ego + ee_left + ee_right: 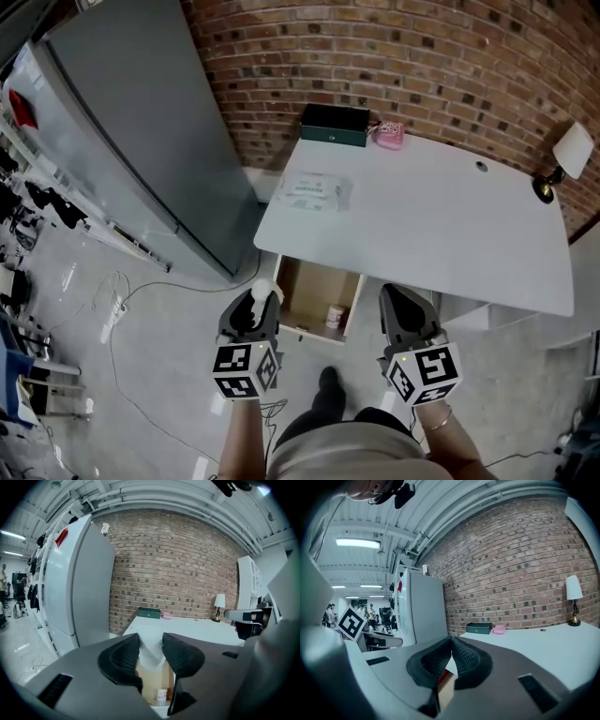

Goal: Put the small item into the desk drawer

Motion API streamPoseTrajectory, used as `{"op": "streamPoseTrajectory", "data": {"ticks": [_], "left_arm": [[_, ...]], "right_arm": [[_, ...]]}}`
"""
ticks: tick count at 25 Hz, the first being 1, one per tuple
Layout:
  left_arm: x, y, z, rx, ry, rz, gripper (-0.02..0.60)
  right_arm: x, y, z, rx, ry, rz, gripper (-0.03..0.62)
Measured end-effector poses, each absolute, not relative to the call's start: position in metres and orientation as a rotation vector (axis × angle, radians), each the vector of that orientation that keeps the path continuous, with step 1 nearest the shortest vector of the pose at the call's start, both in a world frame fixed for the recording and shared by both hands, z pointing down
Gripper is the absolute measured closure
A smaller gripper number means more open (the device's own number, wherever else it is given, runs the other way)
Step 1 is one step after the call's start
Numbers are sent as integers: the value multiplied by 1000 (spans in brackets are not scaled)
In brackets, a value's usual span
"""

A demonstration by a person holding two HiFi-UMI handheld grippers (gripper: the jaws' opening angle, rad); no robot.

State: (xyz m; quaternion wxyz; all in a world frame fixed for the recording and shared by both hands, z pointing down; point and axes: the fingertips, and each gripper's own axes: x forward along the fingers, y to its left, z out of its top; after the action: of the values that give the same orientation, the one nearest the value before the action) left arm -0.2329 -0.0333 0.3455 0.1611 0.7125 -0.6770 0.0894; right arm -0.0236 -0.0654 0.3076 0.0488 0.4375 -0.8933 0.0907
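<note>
My left gripper hovers at the left front corner of the open wooden drawer, shut on a small white wad of cloth or tissue. In the left gripper view that white wad fills the gap between the dark pads, and the drawer shows below it. A small white jar with a reddish band stands inside the drawer, also seen as the jar low between the jaws. My right gripper is to the right of the drawer, shut with nothing between its fingers.
The white desk carries a dark green box, a pink item, a pack of wipes and a lamp at the right end. A tall grey cabinet stands left of it. Cables lie on the floor.
</note>
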Motion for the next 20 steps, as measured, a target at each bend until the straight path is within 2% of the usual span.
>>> {"op": "streamPoseTrajectory", "data": {"ticks": [8, 20], "left_arm": [[-247, -65, 365, 2065, -1849, 284, 407], [-228, -91, 415, 2056, -1751, 418, 407]], "right_arm": [[-34, -88, 328, 1408, -2641, 316, 586], [-23, -109, 360, 1415, -2583, 355, 586]]}}
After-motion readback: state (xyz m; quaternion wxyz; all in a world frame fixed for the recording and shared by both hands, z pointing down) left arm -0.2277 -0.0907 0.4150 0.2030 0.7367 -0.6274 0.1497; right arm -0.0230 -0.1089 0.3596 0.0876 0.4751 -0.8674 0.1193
